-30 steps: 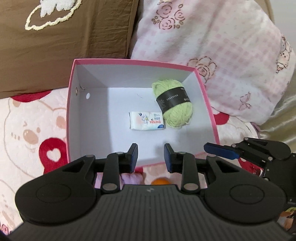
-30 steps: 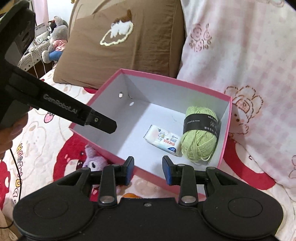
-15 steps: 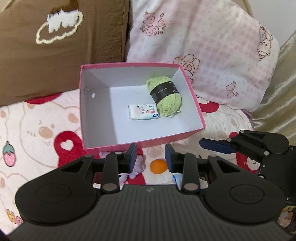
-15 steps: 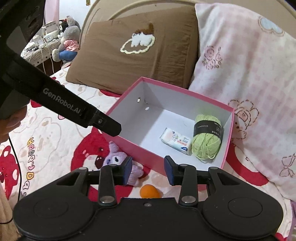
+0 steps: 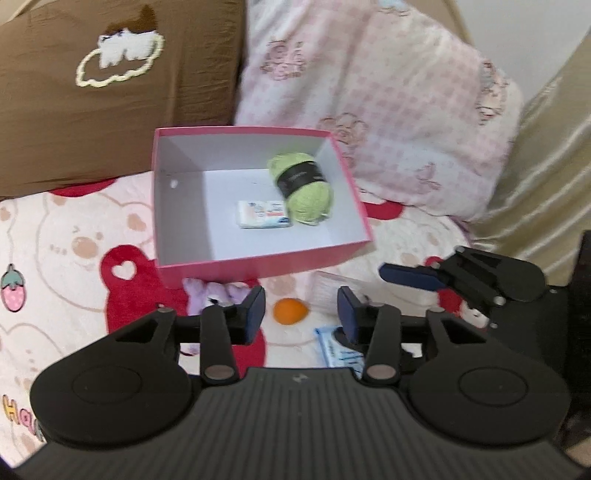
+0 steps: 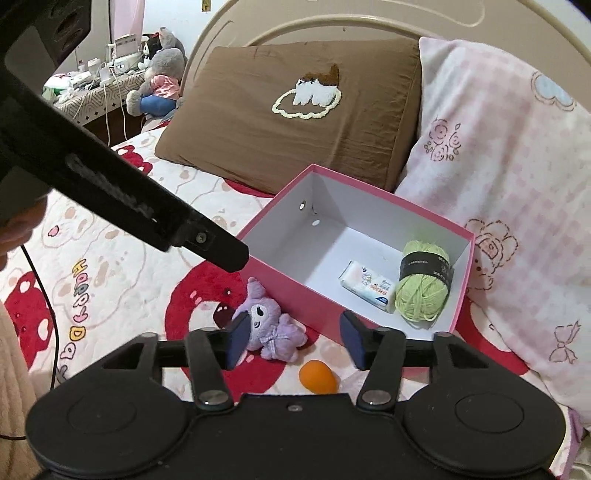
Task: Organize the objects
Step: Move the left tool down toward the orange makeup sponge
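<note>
Left tool [image 5: 301,319] first, in its own wrist view: its jaws are narrowly apart and opening, with nothing between the blue pads, and it hangs above the bedspread [image 5: 66,236] just in front of the pink box [image 5: 258,264]. Inside the box lie a ball of green yarn [image 5: 304,186] with a black band and a small white tissue pack [image 5: 264,214], touching each other toward the right wall. On the bedspread in front of the box sit a purple plush toy [image 5: 212,291], an orange ball [image 5: 290,311], a clear plastic piece [image 5: 332,291] and a blue-and-white packet [image 5: 338,350] partly hidden behind the right finger. The right tool shows at the right edge, one blue pad [image 5: 410,277] pointing left. A brown pillow [image 5: 92,99] and a pink checked pillow [image 5: 369,110] stand behind the box. Right tool [image 6: 291,339], in its own view: the jaws are moderately apart and opening, empty, above the bedspread [image 6: 110,273]. Beyond them lie the purple plush toy [image 6: 266,325] against the near wall of the pink box [image 6: 295,291] and the orange ball [image 6: 317,376] nearer the camera. The green yarn [image 6: 423,291] and tissue pack [image 6: 365,284] lie in the box's right corner. The left tool's black arm crosses the left side, and the brown pillow [image 6: 295,122] and pink pillow [image 6: 498,166] lean on the headboard [image 6: 332,22].
</note>
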Tool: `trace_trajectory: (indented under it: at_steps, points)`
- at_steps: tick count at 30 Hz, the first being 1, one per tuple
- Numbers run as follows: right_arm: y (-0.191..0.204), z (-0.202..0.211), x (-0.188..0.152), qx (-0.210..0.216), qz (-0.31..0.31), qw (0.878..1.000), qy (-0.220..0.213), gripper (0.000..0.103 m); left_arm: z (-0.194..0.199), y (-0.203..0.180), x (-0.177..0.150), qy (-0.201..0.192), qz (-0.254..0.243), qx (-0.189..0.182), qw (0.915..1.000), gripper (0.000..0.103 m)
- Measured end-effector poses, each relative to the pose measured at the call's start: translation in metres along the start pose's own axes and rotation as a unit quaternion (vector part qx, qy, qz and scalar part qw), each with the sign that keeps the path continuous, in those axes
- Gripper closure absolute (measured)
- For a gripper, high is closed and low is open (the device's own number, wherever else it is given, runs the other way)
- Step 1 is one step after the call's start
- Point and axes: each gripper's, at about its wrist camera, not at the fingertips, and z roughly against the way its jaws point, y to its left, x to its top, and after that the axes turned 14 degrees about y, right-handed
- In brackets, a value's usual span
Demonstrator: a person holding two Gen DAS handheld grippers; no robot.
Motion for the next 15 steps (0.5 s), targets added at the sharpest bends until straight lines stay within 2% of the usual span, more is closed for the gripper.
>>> trace_trajectory:
  at_steps: [4,8,10,13,15]
  points:
    - [0.002,0.002,-0.008,-0.005,-0.003,1.0,-0.002,0.027,-0.004,-0.002,-0.009,0.005,0.0,-0.003,1.0,0.058]
    - [0.001,0.002,-0.017,-0.008,-0.014,1.0,0.006,0.024,-0.014,-0.004,-0.018,0.011,-0.003,0.009,0.9999,0.056]
    - [0.0,0.002,-0.025,-0.001,-0.022,1.0,0.004,0.019,-0.021,-0.005,-0.021,0.012,-0.015,0.018,0.9996,0.056]
    - [-0.002,-0.003,-0.036,0.002,-0.033,0.999,-0.005,0.019,-0.031,-0.005,-0.026,0.02,-0.014,0.036,0.999,0.055]
    - [-0.003,-0.005,-0.042,-0.001,-0.046,0.999,-0.01,0.019,-0.036,-0.002,-0.031,0.025,-0.011,0.031,0.9991,0.054]
